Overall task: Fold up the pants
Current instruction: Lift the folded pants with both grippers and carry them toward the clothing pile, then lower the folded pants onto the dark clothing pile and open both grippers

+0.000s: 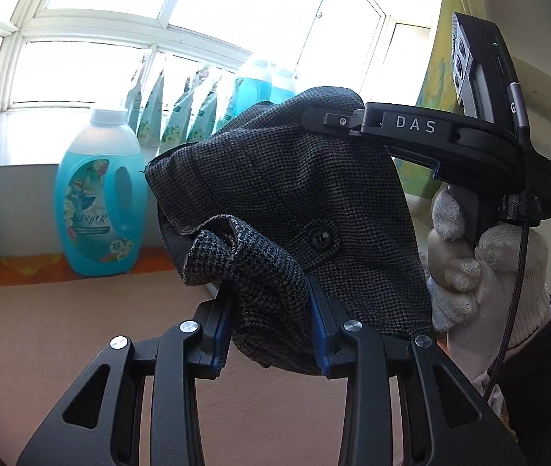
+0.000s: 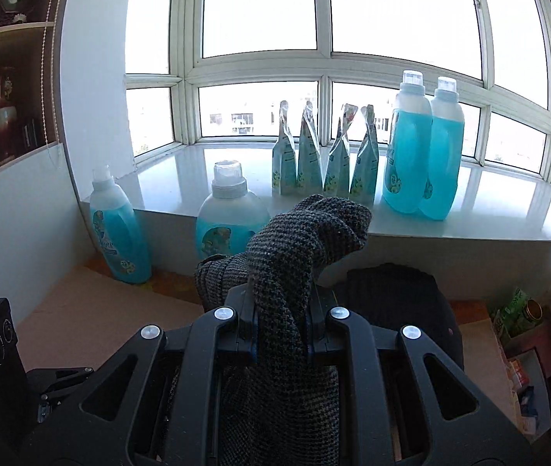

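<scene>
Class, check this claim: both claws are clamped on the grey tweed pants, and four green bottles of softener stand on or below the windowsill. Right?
One thing is wrong: the bottles are blue, as the right wrist view shows. Both the left claw and right claw do clamp the grey tweed pants.

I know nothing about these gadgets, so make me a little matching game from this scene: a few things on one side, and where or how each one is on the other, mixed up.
Things:
1. pants
2. foil pouches
3. white-gloved hand
4. left gripper

States or places:
A. standing in a row on the windowsill
B. wrapped around the handle of the right gripper
C. bunched up, held in the air by both grippers
D. fingers closed on a fold of grey fabric

Pairs: 1-C, 2-A, 3-B, 4-D
</scene>
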